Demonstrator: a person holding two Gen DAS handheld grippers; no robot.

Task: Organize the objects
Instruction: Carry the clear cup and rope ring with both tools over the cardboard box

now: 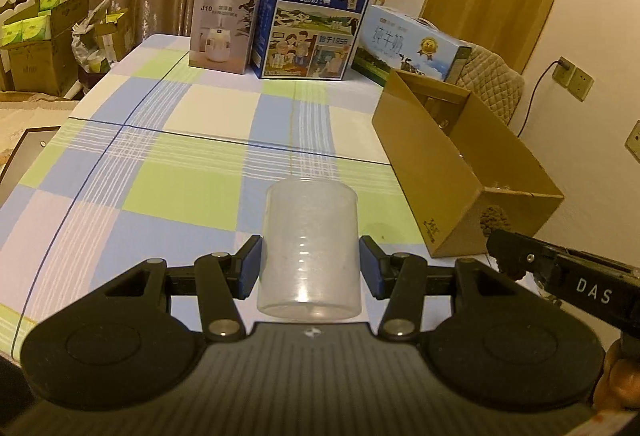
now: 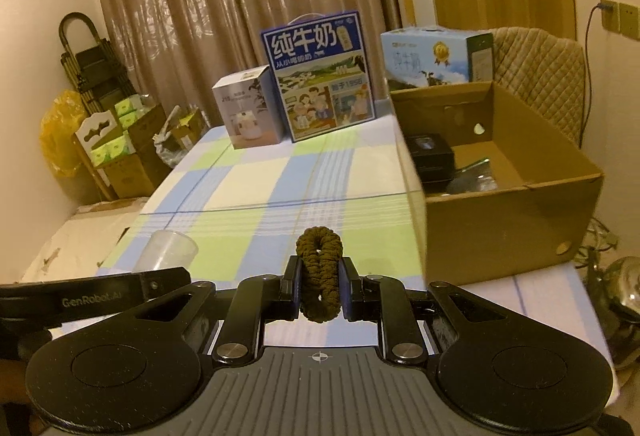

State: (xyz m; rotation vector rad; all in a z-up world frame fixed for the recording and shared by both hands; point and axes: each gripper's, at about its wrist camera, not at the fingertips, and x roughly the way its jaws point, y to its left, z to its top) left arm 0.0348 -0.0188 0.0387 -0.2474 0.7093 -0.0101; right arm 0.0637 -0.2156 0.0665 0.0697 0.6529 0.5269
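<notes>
**Both tongs loaded, box waiting to the right**

A curtained room in warm evening light, a checked cloth in blue, green and cream over the tabletop (image 1: 208,139): ahead of both my tongs stand three printed cartons against the curtain, and off to the right of them sits the open cardboard box (image 2: 516,211) that seems to be collecting the loose things. My left tongs (image 1: 311,268) are closed around a translucent plastic cup (image 1: 311,248), one blue pad on each side of its wall, the cup upright and its base apparently clear of the cloth, though I cannot be sure of that. My right tongs (image 2: 320,288) are narrowed onto a dark brown hair scrunchie (image 2: 320,268), pinched flat between the pads with its loop standing up above them. The box lies ahead and to the right of the right tongs, its near wall close by; a black case and some small items, hard to make out, already lie inside.

I judge the pick-up finished on both sides and the carry in hand. The next move calls for lifting the scrunchie over the box's near wall before letting go, then bringing the cup across from the left, kept upright and gripped gently, since its thin wall looks likely to flex.
</notes>
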